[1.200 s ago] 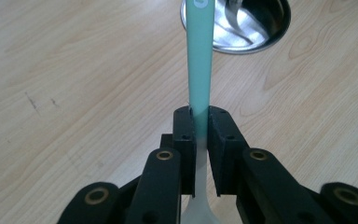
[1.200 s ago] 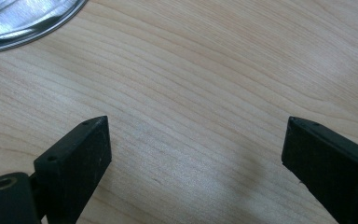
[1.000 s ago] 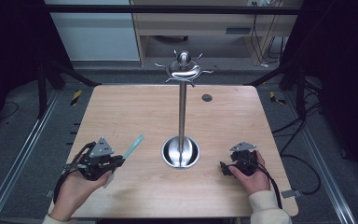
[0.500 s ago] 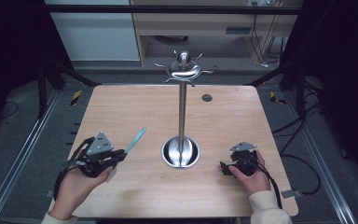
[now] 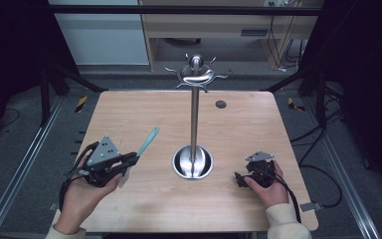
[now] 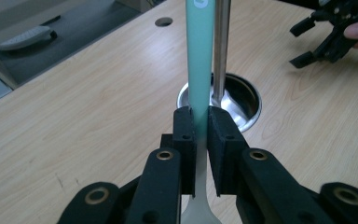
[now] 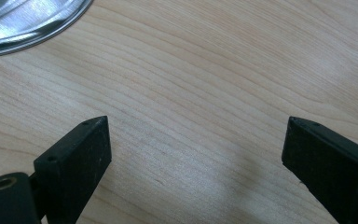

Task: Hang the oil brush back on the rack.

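While the right gripper (image 5: 239, 179) was kept resting at the near right of the table (image 5: 288, 149), its jaws spread wide over bare wood and nothing held between them, the only change over the last second was made on the left side. There the left gripper (image 5: 132, 158) was lifted slightly and turned, so that the teal-handled utensil (image 5: 147, 141) clamped in it was brought a little nearer to the metal stand (image 5: 194, 112) at the centre of the table. The jaws were closed tightly on the utensil near the point where the teal handle passed into pale metal, as was shown in the left gripper view, where the handle (image 6: 199, 60) rose straight up between the black pads (image 6: 185, 135). The handle was pointed away from the person and to the right, its far end raised above the wood. In that same view it was lined up almost exactly with the stand's pole (image 6: 222, 46), with the round base (image 6: 242, 100) just behind the jaws.

From this it was judged that the utensil was being aimed at the stand, probably to be hung on one of the hooks at its crown (image 5: 195, 74). The hooks were well above the handle's tip, so a further lift was thought necessary. Whether the white mark at the handle's end was a hanging hole could not be told.
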